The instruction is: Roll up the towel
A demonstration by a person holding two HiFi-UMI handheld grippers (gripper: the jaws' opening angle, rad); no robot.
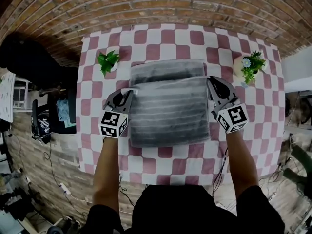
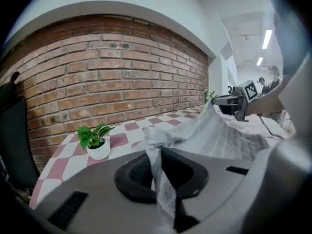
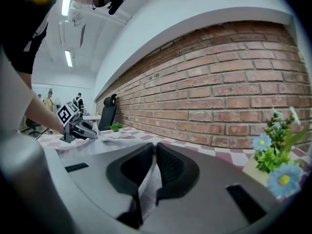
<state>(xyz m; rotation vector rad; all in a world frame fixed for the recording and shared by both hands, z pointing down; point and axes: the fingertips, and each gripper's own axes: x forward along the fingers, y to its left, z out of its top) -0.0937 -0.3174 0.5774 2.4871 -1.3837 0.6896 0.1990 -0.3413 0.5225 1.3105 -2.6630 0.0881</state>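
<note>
Towel lies on the checked counter between my outstretched arms. My left fingers and my right fingers, angled slightly down, are each clamped on a corner of its upper layer.

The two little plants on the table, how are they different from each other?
The left plant is only green leaves; the right plant also carries pale blue and white flowers. The left plant sits in a white pot, the right plant in a cream one. Both stand upright on the checked tablecloth, off the far corners of the towel, not touching it.
</note>
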